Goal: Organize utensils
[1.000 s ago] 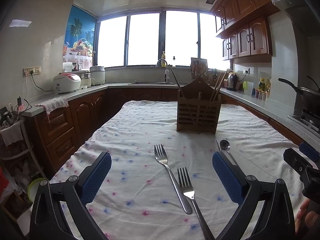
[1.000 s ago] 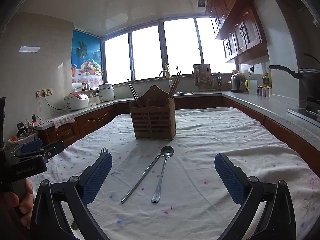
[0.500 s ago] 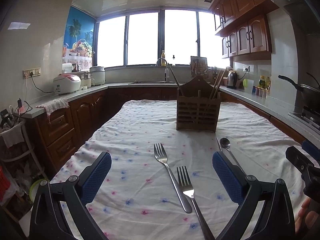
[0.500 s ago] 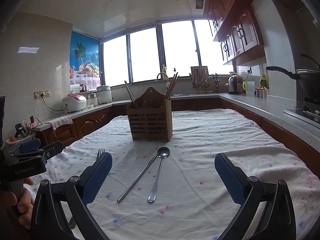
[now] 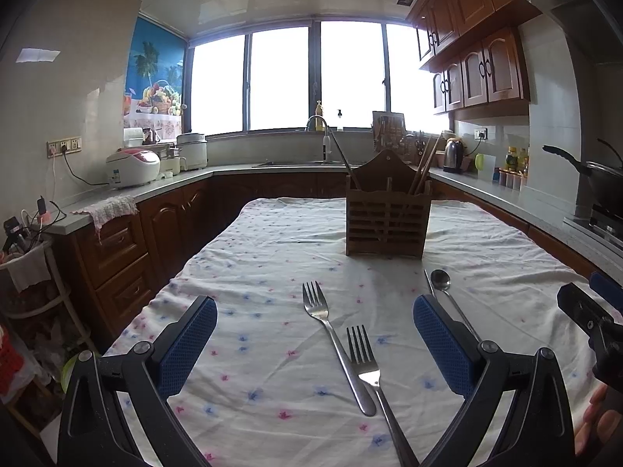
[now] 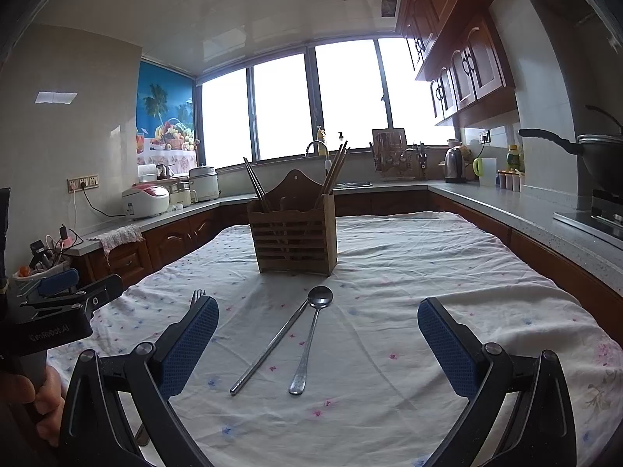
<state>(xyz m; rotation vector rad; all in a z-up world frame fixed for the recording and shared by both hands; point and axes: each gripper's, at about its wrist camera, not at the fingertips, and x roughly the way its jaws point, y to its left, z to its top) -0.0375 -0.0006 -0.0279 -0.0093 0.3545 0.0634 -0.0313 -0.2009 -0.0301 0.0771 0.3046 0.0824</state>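
Left gripper (image 5: 315, 334) hovers level above two forks (image 5: 338, 344), fingers spread and empty. Right gripper (image 6: 317, 344), likewise spread, hovers over spoon (image 6: 311, 340) before the wooden caddy (image 6: 293, 231).

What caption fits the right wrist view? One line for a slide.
Open right gripper above spoon and chopsticks, wooden holder beyond.

Bare tablecloth (image 6: 447, 272) right of wooden holder (image 6: 293, 233).

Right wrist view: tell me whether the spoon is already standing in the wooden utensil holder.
No, the spoon lies flat on the tablecloth in front of the wooden utensil holder, beside a metal chopstick.
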